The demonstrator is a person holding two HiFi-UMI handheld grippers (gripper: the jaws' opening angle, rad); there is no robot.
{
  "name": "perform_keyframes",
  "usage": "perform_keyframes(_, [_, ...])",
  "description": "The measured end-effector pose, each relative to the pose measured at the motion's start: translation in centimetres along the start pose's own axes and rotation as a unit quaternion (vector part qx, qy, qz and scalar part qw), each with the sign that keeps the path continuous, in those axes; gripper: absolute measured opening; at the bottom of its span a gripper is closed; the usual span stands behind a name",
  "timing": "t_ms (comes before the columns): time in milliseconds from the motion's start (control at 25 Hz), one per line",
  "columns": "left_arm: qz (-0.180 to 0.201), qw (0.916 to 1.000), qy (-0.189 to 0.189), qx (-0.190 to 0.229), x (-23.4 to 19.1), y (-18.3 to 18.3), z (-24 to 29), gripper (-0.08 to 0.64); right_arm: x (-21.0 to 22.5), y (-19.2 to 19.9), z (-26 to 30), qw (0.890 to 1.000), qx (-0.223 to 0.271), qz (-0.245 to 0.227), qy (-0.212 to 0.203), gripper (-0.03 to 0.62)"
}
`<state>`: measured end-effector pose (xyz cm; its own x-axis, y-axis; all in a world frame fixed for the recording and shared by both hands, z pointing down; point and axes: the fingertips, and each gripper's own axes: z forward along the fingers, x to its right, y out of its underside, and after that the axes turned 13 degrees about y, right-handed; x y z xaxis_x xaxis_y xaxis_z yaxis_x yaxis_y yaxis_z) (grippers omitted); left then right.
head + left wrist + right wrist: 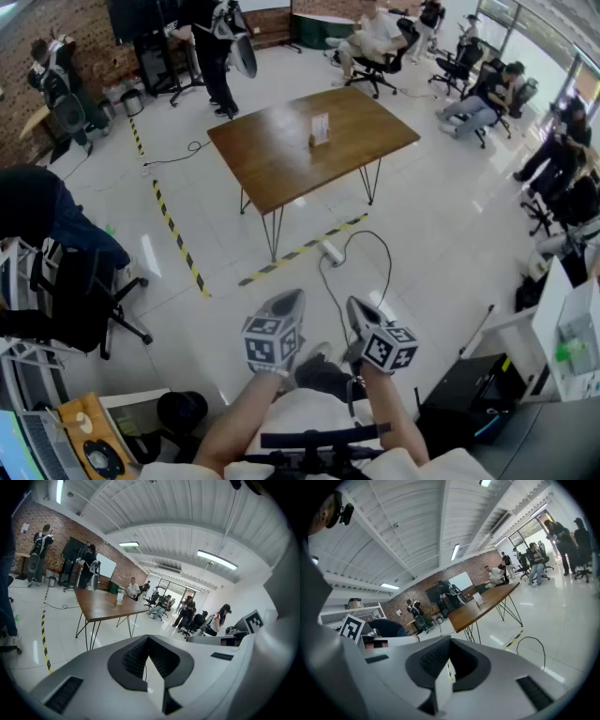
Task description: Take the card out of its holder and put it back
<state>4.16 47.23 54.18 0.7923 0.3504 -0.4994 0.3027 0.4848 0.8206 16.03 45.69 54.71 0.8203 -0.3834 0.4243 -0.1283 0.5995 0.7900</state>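
- The small white card in its upright holder (320,128) stands near the middle of the brown wooden tabletop (272,159) with thin black legs. It is well away from the person, across the glossy white floor (441,234). By that, I judge the card has not yet been taken out and the task proper is not under way.
- A strip of yellow-and-black tape (298,251) and a loose black cable (375,258) lie on the floor between the person and the tabletop. The walk over probably calls for some care.
- Both tools are carried low, close to the body and side by side, nosed slightly downward. This looks like a plain carrying pose, since nothing is within reach to work on.
- The left hand-held gripper (287,302) has its jaws drawn together with nothing between them. Only floor shows past its ribbed dark pads.
- The right hand-held gripper (360,314) looks closed as well. It is empty and touches nothing.
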Motion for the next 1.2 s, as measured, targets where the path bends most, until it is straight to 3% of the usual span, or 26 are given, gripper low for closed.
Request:
perform_keyframes(600, [0.003,1.0,-0.004,-0.002,-2.1,-5.3,10.7,-0.002,5.5,-7.2,7.3,1.0,-0.008,-0.006,-0.017,-0.003])
perform_keyframes(1200, [0.001,0.9999,0.009,-0.011,-2.4,-7.2,17.9,-0.002,10.9,-10.1,10.2,1.0,-0.015,0.019,-0.008,-0.005])
